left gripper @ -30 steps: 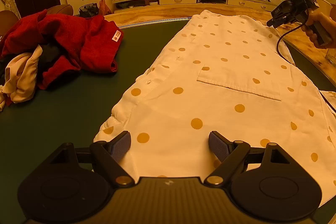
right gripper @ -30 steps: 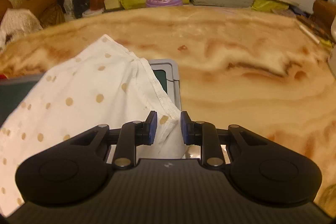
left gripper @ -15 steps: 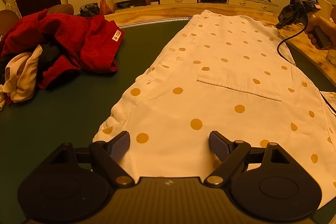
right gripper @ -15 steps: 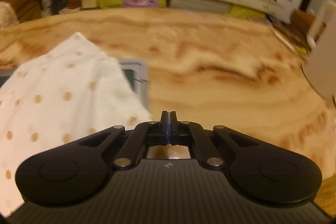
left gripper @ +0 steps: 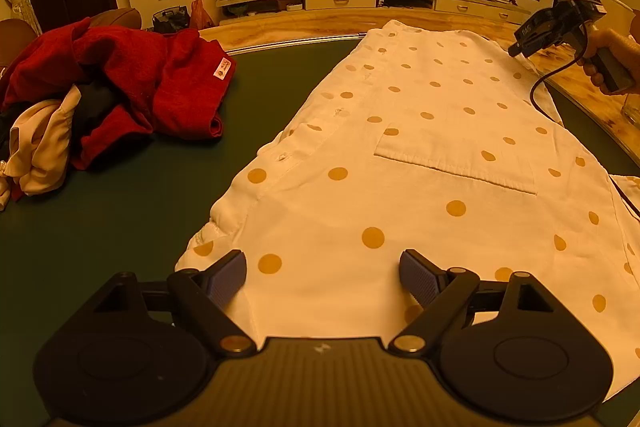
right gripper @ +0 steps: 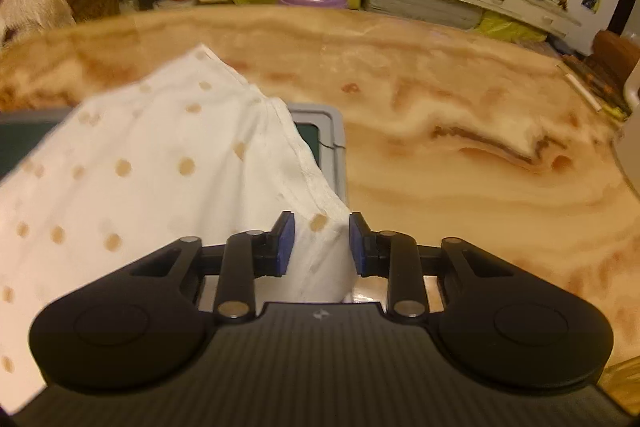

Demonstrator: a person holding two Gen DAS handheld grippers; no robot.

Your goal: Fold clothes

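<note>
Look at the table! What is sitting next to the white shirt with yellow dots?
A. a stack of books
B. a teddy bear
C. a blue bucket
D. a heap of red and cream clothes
D: in the left wrist view, a heap of red and cream clothes lies on the dark green table mat, left of the white shirt with yellow dots.

Right gripper (right gripper: 322, 245) jaws, shut half a second ago, have just reopened. The white dotted shirt's (right gripper: 168, 167) corner now lies between them, unpinched.

White shirt (left gripper: 420, 163) w/ mustard polka dots, dark green mat (left gripper: 120, 211), red garment (left gripper: 160, 83) w/ cream cloth (left gripper: 40, 147), marbled tan tabletop (right gripper: 460, 115), blue pads (left gripper: 226, 277).
</note>
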